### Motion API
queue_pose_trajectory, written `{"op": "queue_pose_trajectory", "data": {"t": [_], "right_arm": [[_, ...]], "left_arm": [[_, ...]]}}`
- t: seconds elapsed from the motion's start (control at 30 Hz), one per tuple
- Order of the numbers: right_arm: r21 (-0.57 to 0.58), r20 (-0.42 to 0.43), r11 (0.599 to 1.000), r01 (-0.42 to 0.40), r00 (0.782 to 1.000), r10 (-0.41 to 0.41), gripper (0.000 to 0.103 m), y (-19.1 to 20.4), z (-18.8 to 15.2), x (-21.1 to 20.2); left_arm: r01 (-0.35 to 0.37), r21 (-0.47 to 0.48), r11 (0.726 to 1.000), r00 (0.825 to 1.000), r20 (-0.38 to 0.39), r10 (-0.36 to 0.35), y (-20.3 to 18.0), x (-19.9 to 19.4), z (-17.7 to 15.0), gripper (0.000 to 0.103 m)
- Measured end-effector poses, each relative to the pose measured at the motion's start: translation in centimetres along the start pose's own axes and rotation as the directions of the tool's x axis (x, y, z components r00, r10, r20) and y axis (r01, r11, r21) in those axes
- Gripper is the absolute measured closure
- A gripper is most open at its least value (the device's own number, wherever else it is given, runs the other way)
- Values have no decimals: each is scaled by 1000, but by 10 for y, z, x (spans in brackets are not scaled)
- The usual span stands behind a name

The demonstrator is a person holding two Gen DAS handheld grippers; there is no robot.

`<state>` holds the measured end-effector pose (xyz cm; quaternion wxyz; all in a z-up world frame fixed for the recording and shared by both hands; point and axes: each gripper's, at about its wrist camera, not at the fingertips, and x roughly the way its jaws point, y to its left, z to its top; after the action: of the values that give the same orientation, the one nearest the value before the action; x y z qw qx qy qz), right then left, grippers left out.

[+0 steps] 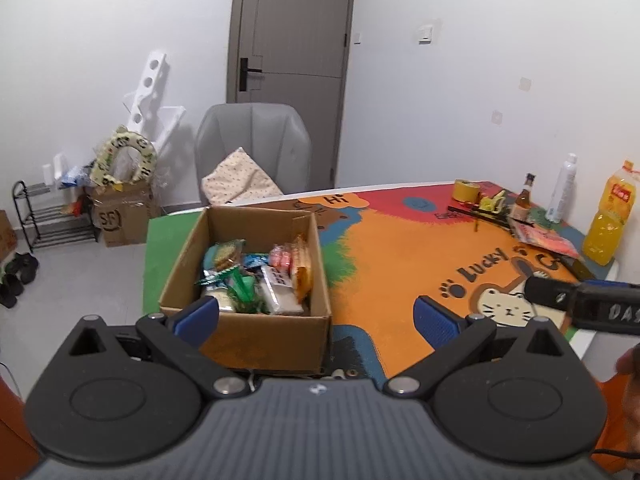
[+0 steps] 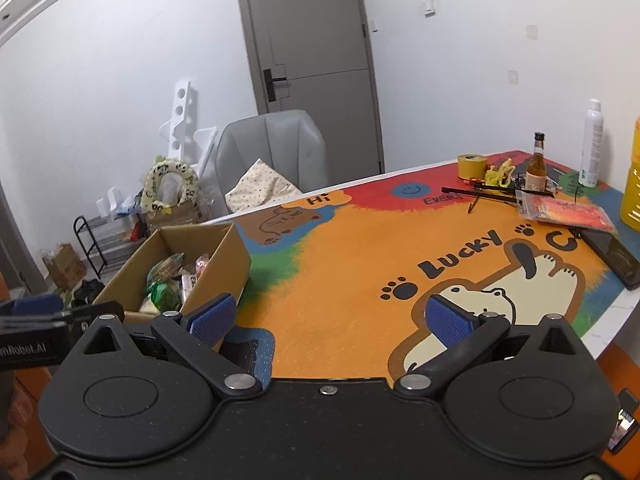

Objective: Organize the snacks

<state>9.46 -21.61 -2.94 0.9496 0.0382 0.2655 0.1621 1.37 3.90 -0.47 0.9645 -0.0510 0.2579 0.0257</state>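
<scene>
Left gripper [image 1: 316,314]: black linkage arms, blue ribbed pads [image 1: 436,322], silver pivot screws, grey ribbed housing behind them. Right gripper [image 2: 328,318]: identical arms and blue textured pads [image 2: 448,322]; plain black housing with one central screw.

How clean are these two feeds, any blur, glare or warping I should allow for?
Left wrist view: evenly lit and glare-free; the brown cardboard snack box is sharp, the open left hand-held gripper close up looks soft; dark fisheye corners. Right wrist view: the grey door leans and the colourful cartoon table mat curves; the right hand-held gripper is open.
</scene>
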Motion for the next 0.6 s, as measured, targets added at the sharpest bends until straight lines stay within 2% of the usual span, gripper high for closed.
{"op": "queue_pose_trajectory", "data": {"t": [0.6], "right_arm": [[2,-16,1000,-8,1000,8,0,1,-2,3]], "left_arm": [[12,2,1000,1000,-24,-12,6,4,-4,0]]}}
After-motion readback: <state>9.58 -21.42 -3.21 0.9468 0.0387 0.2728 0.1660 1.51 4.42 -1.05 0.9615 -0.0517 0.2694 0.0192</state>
